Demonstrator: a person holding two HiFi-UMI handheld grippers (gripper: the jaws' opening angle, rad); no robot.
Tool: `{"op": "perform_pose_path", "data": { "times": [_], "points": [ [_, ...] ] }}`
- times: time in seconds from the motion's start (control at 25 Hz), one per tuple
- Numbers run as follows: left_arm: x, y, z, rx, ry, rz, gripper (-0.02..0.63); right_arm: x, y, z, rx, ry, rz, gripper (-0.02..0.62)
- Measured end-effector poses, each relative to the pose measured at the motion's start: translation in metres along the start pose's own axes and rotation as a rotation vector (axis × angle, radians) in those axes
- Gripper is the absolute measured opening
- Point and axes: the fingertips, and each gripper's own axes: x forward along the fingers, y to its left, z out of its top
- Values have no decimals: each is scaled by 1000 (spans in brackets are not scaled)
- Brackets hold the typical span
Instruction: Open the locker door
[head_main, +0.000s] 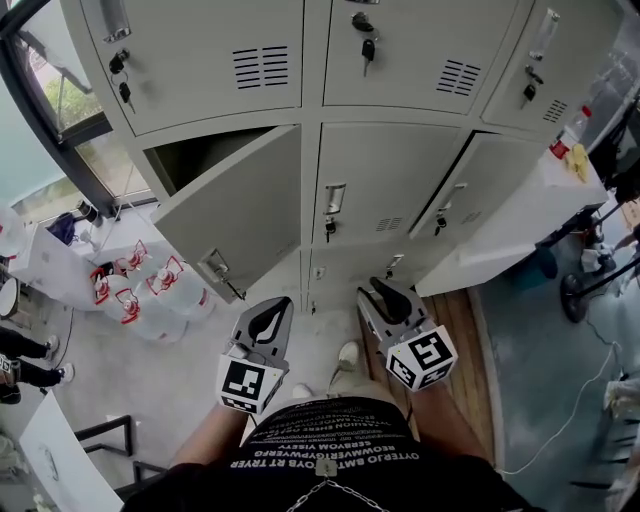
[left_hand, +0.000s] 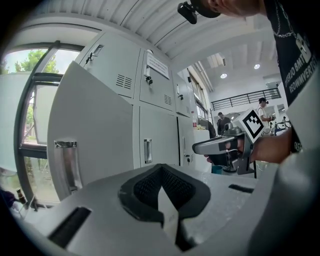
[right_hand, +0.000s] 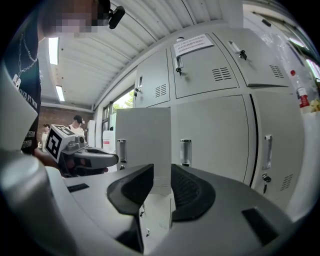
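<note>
Two grippers are up in front of a bank of pale grey metal lockers (head_main: 400, 60), and neither one has anything in it. Left gripper (head_main: 268, 312) first: its black ribbed fingers (left_hand: 140, 187) are pressed together at the tips with nothing between them. Right gripper (head_main: 385, 293), just beside it: its fingers (right_hand: 192, 192) stand a narrow way apart, and through the slot I see only locker fronts. They touch nothing. Now the target, the pale grey metal locker door (head_main: 235, 215) in the middle row, left column. It's already swung out toward me on its right edge, and the dark compartment (head_main: 195, 155) shows above it. Its shiny metal handle (head_main: 215, 265) sits near the free edge, with a key hanging close by. Both grippers hang below that door, clear of it. The neighbouring doors to its right are closed. On the floor to my left stand clear plastic water bottles with red labels (head_main: 150, 285), and on my right there's a white counter (head_main: 530, 215).
</note>
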Motion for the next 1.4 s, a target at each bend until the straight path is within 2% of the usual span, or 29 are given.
{"op": "perform_pose_path", "data": {
  "times": [0.4,0.84,1.4],
  "points": [
    [44,44,-1,2,24,100,-8,67,-35,9,8,-14,106,86],
    [85,91,-6,-11,54,190,-8,134,-65,15,11,-7,185,87],
    [112,131,-12,-35,63,238,-8,184,-78,10,27,36,211,86]
  ]
}}
